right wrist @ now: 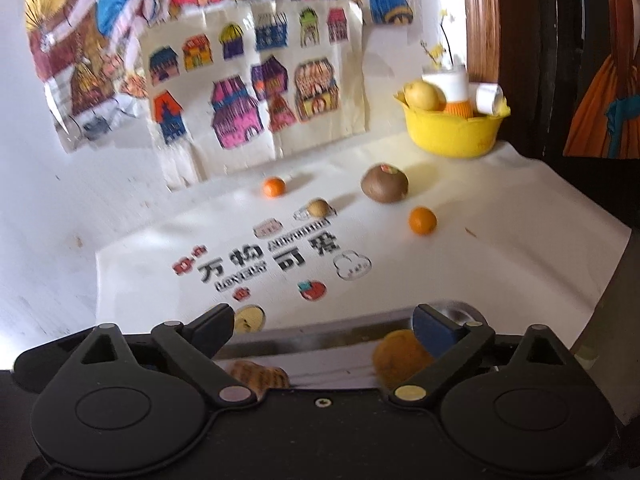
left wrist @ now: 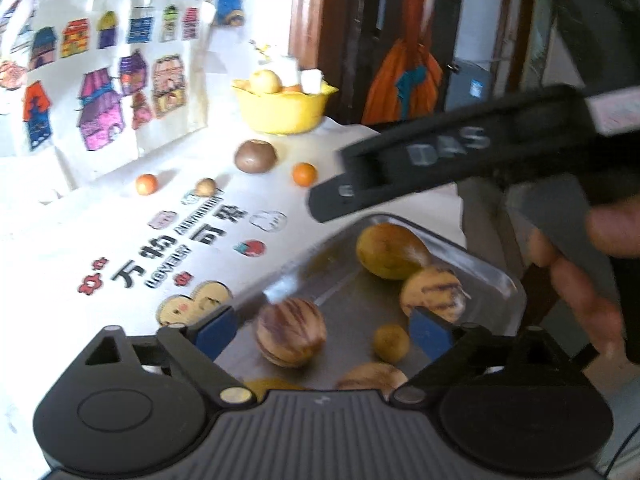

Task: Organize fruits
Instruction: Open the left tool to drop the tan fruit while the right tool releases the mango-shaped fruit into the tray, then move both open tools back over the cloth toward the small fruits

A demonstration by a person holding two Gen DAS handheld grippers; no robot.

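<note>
Both claws stand released, nothing between their blue pads: the left gripper (left wrist: 322, 330) over the metal tray (left wrist: 508, 280), the right gripper (right wrist: 324, 324) at the tray's near rim. Inside the tray lie striped fruits (left wrist: 291, 332), a yellow-green fruit (left wrist: 390, 251) at one o'clock and a small yellow one (left wrist: 391, 343). Beyond, on the white printed cloth (right wrist: 500, 240), at twelve o'clock sit two small oranges (right wrist: 422, 220), a brown fruit (right wrist: 384, 183) and a small tan fruit (right wrist: 318, 207). At one o'clock stands a yellow bowl (right wrist: 452, 132).
</note>
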